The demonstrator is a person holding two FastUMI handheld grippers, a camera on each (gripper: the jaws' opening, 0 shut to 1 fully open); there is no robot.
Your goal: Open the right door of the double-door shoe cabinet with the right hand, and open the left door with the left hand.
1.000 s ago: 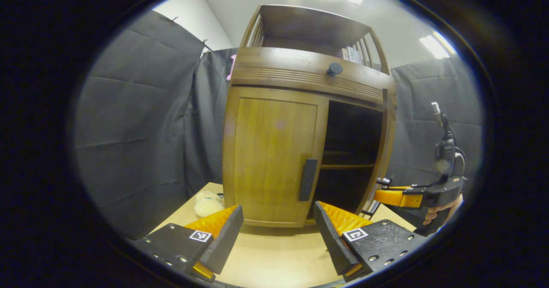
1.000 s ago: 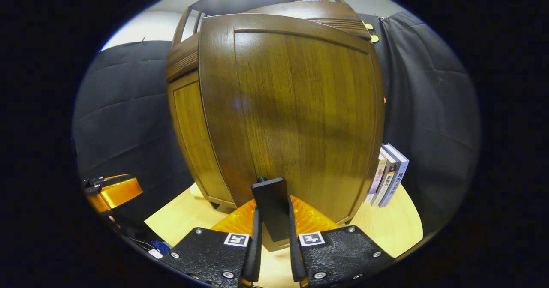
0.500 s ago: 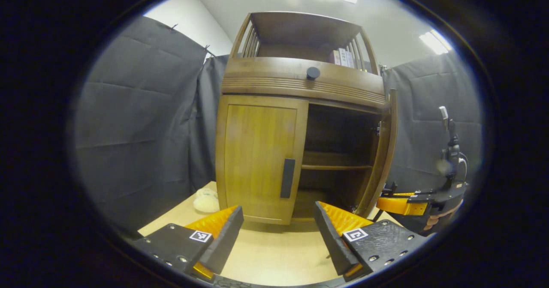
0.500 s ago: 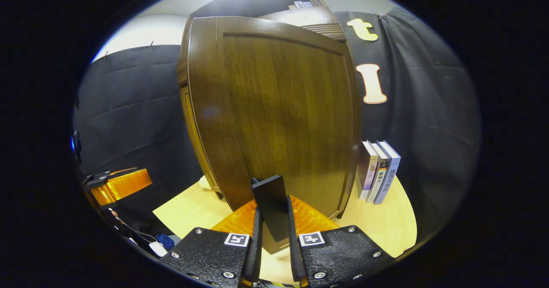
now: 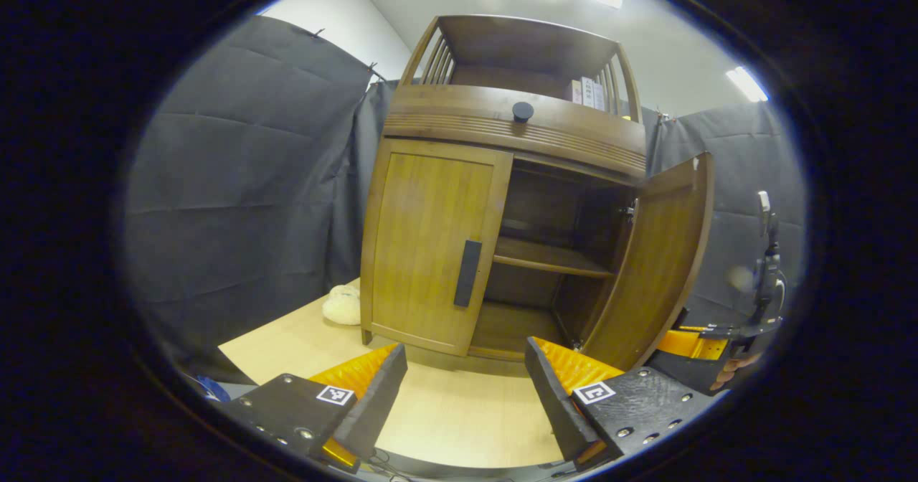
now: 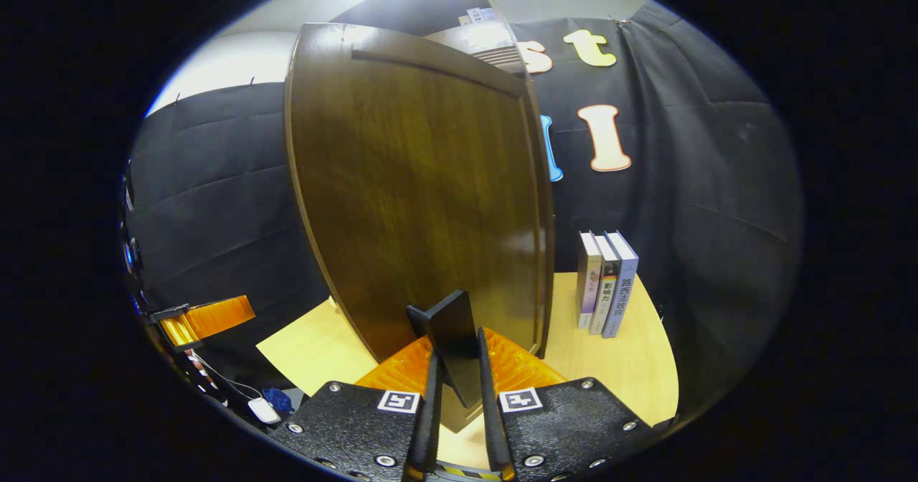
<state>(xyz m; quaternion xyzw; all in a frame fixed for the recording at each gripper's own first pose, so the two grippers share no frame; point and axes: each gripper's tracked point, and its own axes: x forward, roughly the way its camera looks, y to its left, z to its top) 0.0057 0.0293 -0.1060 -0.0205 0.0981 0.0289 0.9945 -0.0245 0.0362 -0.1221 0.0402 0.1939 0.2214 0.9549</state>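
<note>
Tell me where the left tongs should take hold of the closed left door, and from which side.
Grip the dark vertical handle on the left door, near its inner edge beside the open compartment. Come straight at the door's front with the left tongs, one finger on each side of the bar. It is a narrow upright bar, and the tongs look open wide enough to straddle it.

Your right claw [image 6: 456,389] is clamped with both fingers pressing the flat sides of the door handle [image 6: 453,338]. Your left claw [image 5: 465,381] hangs with its fingers spread wide, gripping nothing. In the left gripper view your right hand [image 5: 733,371] shows at the far right.
</note>
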